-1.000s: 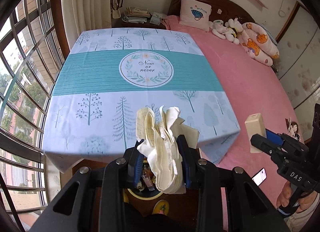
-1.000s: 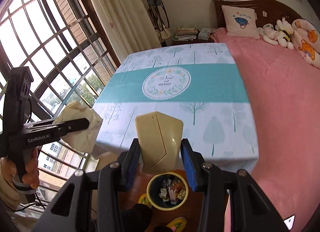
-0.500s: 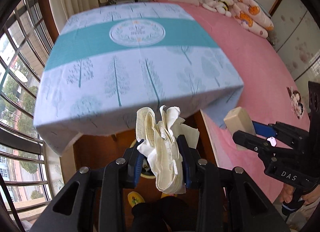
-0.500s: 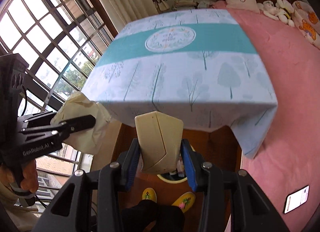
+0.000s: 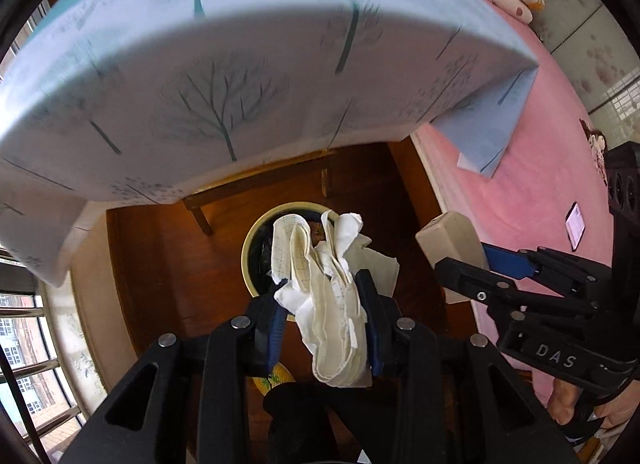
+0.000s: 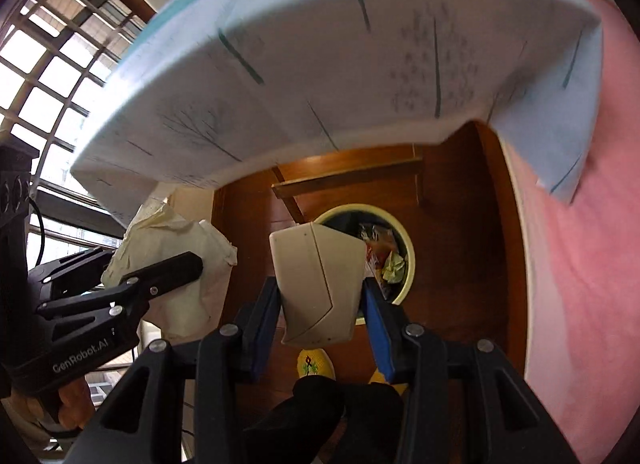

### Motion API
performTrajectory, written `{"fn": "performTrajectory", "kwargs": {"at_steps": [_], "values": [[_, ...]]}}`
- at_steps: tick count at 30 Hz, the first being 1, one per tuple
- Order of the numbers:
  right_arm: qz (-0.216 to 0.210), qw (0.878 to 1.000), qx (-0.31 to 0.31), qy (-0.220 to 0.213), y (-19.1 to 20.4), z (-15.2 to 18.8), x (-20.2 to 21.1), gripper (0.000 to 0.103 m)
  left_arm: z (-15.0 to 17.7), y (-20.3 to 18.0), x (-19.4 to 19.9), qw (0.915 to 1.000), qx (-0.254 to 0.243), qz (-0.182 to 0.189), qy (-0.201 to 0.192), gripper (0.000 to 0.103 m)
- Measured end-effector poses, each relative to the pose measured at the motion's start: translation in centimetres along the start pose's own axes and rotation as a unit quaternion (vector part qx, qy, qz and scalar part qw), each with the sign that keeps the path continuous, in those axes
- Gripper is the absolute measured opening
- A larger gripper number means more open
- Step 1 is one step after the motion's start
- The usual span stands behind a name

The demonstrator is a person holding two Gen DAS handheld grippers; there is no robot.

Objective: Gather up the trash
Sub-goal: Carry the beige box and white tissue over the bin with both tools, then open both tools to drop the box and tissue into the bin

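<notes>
My left gripper [image 5: 322, 296] is shut on a crumpled wad of cream paper [image 5: 324, 284] and points steeply down over a yellow-rimmed trash bin [image 5: 256, 232] on the wooden floor. In the right wrist view my right gripper [image 6: 320, 300] is shut on a beige folded carton [image 6: 316, 284], held just left of the same trash bin [image 6: 408, 248], which holds several wrappers. Each gripper shows in the other's view: the right gripper [image 5: 460, 260] with the carton [image 5: 448, 236] at the right, the left gripper [image 6: 188, 264] with the paper [image 6: 180, 248] at the left.
The table's edge with its tree-print cloth [image 5: 240, 84] hangs over the bin at the top of both views. A wooden stool leg [image 5: 200, 216] stands beside the bin. A pink bed [image 5: 540, 192] with a phone [image 5: 575, 225] lies to the right. Yellow slippers [image 6: 314, 362] sit on the floor below.
Both grippers have dropped from above the tabletop to below its edge, keeping the paper and the carton. The bin now lies close under them and the tabletop has risen out of sight.
</notes>
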State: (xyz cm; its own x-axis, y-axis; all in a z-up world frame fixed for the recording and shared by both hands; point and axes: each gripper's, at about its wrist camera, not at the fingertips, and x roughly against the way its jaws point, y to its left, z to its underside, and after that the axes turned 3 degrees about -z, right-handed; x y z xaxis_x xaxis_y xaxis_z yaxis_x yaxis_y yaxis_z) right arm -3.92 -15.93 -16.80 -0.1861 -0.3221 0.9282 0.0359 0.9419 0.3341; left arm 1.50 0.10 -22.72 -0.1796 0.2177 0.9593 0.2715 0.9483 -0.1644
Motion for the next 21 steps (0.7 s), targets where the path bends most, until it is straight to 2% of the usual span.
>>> {"fn": "performTrajectory", "kwargs": {"at_steps": [3, 11, 16, 19, 21], "values": [[-0.012, 1.0, -0.014, 0.007, -1.2, 0.7, -3.9, 0.041, 0.5, 0.8, -4.0, 0.9999, 0.001, 0.008, 0.006, 0.032], [-0.023, 0.999, 0.001, 0.027, -5.0, 1.5, -13.2, 0.041, 1.9, 2.9, -13.8, 0.9997, 0.006, 0.022, 0.007, 0.034], [-0.024, 0.999, 0.014, 0.038, -6.8, 1.0, -17.6, 0.041, 3.1, 4.0, -18.8, 0.9996, -0.002, 0.026, 0.012, 0.037], [-0.026, 0.998, 0.023, 0.047, -7.5, 1.1, -19.5, 0.042, 3.5, 4.5, -20.7, 0.9995, -0.005, 0.03, 0.012, 0.041], [-0.023, 0.998, 0.033, 0.051, -7.8, 1.1, -20.7, 0.042, 3.9, 4.8, -21.9, 0.9994, -0.008, 0.03, 0.014, 0.053]]}}
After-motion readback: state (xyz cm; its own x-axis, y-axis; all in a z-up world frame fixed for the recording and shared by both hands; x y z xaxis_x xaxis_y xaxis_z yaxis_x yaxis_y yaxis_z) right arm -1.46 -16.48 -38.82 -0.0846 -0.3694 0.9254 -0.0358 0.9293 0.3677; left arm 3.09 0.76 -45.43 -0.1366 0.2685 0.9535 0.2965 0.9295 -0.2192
